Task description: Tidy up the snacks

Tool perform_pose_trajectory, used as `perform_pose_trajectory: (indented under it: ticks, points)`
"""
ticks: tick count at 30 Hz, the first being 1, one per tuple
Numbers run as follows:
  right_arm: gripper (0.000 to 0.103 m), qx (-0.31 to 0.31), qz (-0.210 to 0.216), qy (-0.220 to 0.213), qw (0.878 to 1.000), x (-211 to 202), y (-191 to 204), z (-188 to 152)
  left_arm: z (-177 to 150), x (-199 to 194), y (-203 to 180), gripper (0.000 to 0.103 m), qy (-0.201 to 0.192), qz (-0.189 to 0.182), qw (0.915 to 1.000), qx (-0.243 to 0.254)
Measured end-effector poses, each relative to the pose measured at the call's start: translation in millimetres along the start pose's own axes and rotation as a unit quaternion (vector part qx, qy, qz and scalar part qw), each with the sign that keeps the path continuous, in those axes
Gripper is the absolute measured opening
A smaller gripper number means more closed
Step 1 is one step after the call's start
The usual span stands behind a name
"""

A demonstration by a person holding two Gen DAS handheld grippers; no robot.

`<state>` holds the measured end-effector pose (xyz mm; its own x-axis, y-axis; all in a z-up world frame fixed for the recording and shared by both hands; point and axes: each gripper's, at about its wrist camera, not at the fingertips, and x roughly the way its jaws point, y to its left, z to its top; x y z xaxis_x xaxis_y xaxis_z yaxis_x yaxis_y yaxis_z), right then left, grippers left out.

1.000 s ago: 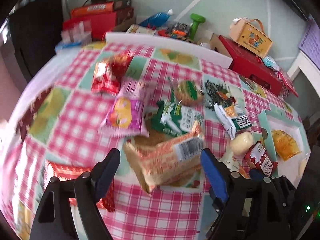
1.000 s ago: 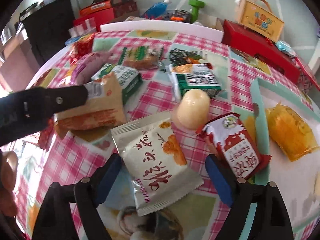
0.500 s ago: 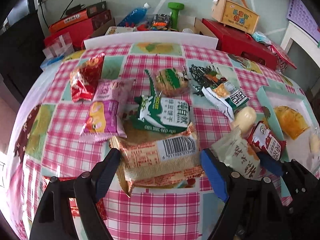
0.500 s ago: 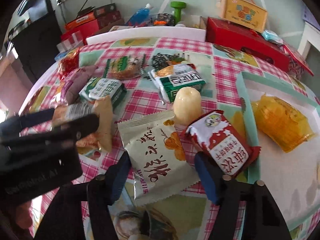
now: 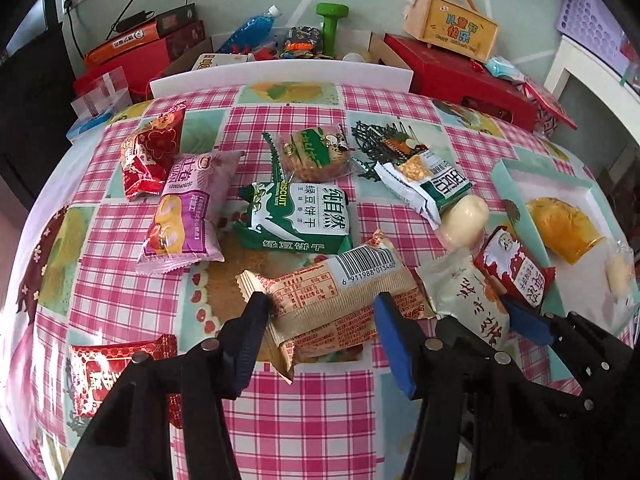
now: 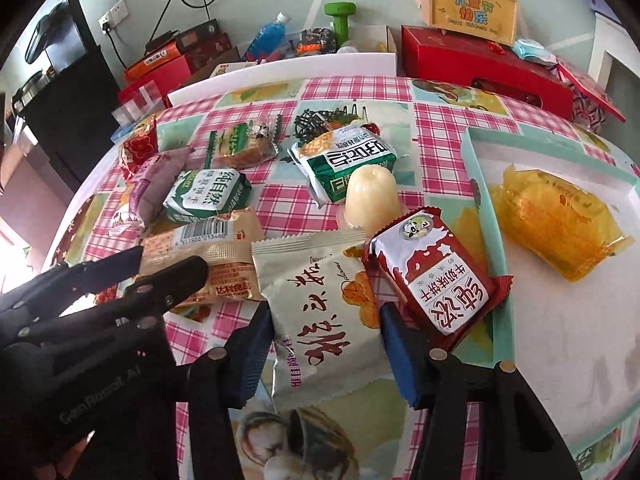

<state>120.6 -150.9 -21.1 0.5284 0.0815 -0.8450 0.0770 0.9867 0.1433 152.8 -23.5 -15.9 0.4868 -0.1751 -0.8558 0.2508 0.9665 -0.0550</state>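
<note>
Both claws have narrowed since the earlier frames, each around a packet. Left claw (image 5: 320, 306): jaws closing, pads pressing the two sides of the tan barcoded biscuit packet (image 5: 340, 292), which lies across the pink checked tabletop (image 5: 304, 412) between its fingers. Beyond this claw sits the green mung-bean biscuit packet (image 5: 298, 218); further out to its left, the purple cake packet (image 5: 184, 212). Right claw (image 6: 326, 326): jaws closing on the cream packet with brown script (image 6: 324, 316), gripped at both edges. Just beside its right finger lies the red-and-white milk biscuit packet (image 6: 436, 272), overlapping the pale green tray (image 6: 478, 160); ahead of the claw stands a cream-coloured jelly cup (image 6: 372, 196). An orange-wrapped snack (image 6: 556, 216) rests in the tray, off to the right.
</note>
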Motion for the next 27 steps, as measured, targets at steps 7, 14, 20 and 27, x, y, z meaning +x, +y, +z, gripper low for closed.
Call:
perform_pose_trajectory:
  ticks: [7, 14, 20, 27]
  points:
    - [0.055, 0.012, 0.015, -0.009, 1.0, -7.4, -3.8, 0.7, 1.6, -2.9, 4.0, 0.034, -0.019, -0.009, 0.9997, -0.015]
    - [0.055, 0.012, 0.022, -0.011, 1.0, -11.4, -3.4, 0.5, 1.5, -5.5, 5.1, 0.029, -0.017, -0.012, 0.9996, -0.02]
    - [0.055, 0.032, 0.027, 0.016, 0.999, -10.9, -9.1, -6.3, 6.4, -23.0, 13.5, 0.03, -0.036, 0.006, 0.9991, -0.021]
    - [0.055, 0.04, 0.024, 0.027, 0.999, -9.2, -11.7, -9.1, 27.3, -21.2, -11.8, 0.07, -0.071, -0.011, 0.9963, 0.048]
